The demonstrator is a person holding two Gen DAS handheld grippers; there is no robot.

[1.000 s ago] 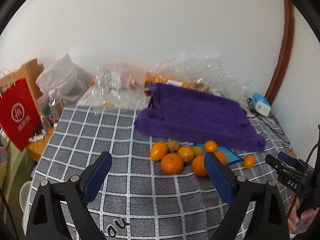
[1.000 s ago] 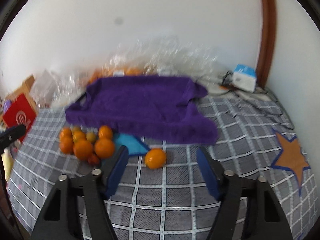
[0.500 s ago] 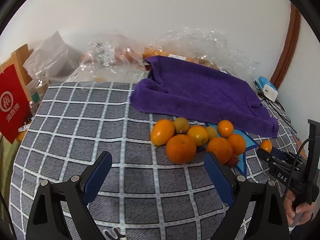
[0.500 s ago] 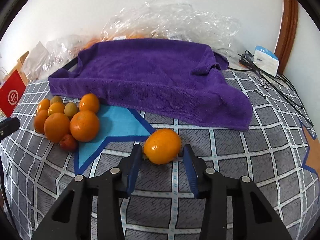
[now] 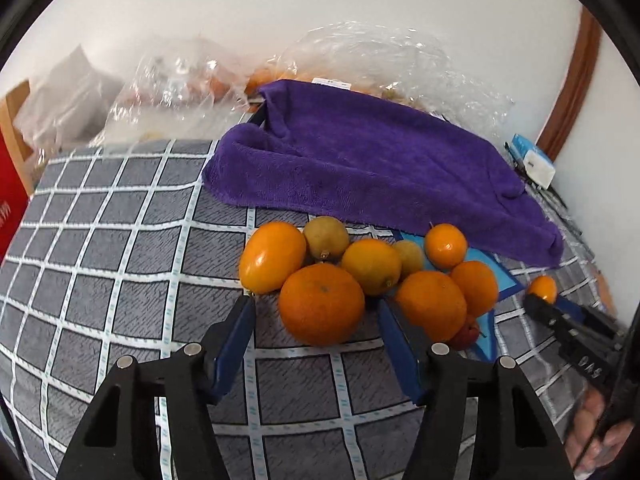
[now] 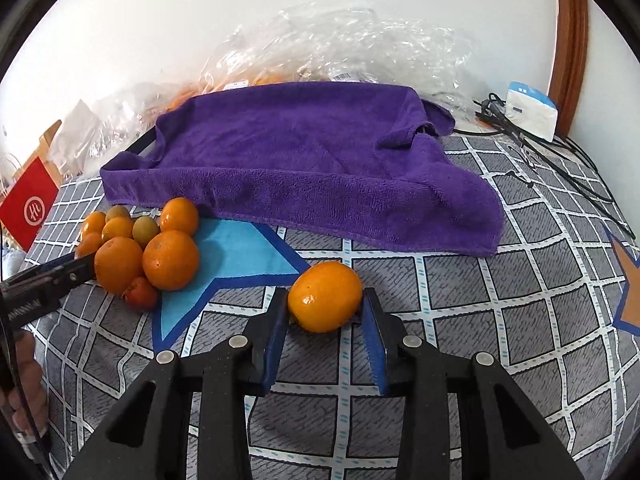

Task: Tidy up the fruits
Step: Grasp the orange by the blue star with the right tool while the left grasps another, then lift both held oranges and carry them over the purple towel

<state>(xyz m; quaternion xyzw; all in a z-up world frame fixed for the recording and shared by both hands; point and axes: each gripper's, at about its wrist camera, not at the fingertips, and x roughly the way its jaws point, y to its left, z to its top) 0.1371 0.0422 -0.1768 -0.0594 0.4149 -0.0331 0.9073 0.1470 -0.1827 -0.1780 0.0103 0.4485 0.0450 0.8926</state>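
A pile of several oranges and smaller fruits (image 5: 360, 272) lies on the grey checked cloth (image 5: 120, 260), in front of a purple towel (image 5: 372, 160). My left gripper (image 5: 316, 308) is open, its fingers on either side of the big front orange (image 5: 321, 304), with gaps on both sides. A lone orange (image 6: 325, 297) lies apart to the right; it shows small in the left wrist view (image 5: 542, 289). My right gripper (image 6: 325, 300) has its fingers close on both sides of this orange; it rests on the cloth. The pile also shows in the right wrist view (image 6: 140, 252).
Clear plastic bags (image 5: 192, 76) with more fruit lie behind the towel by the wall. A red paper bag (image 6: 30, 208) stands at the left edge. A white-and-blue box (image 6: 530, 110) and black cables (image 6: 560, 160) lie at the back right.
Both grippers moved forward and down toward the fruit. The left fingers narrowed around the big orange. The right fingers closed in further on the lone orange.
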